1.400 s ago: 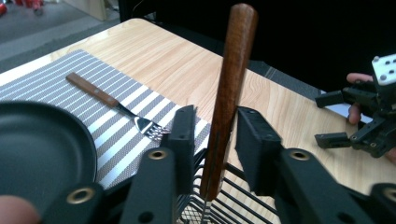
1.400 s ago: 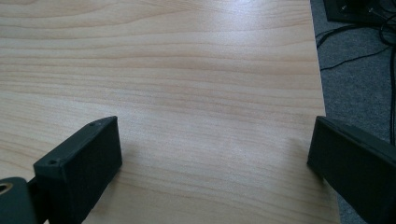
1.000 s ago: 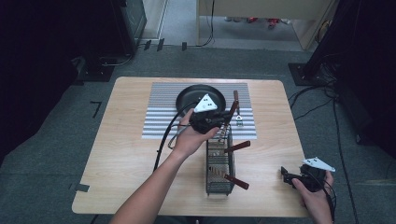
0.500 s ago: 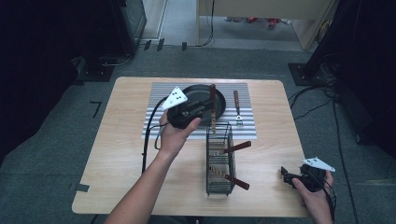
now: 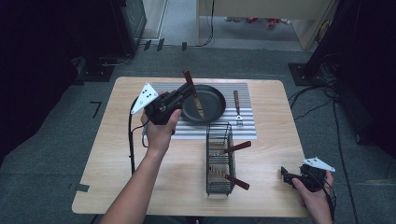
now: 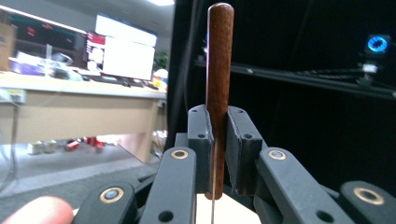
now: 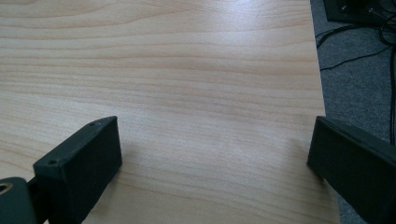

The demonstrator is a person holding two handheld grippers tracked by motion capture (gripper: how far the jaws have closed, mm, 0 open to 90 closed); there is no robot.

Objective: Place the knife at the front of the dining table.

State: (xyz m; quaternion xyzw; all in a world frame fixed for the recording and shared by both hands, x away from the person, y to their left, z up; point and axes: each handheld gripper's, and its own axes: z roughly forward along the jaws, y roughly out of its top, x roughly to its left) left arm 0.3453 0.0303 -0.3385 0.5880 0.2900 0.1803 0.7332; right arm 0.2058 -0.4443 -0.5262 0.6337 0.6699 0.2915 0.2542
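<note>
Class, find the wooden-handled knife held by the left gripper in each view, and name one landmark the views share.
High view: wooden-handled knife upper centre, over the black round pan.
Left gripper view: centre, upright, clamped in the left gripper.
Right gripper view: not in it.
Shared landmark: light wooden table.

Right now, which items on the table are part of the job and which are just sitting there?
In play:
- knife, clamped in the left gripper above the pan
- wire basket, with two wooden-handled utensils in it
- fork on the striped mat

Idle:
- right gripper, open at the table edge
- floor cables
</note>
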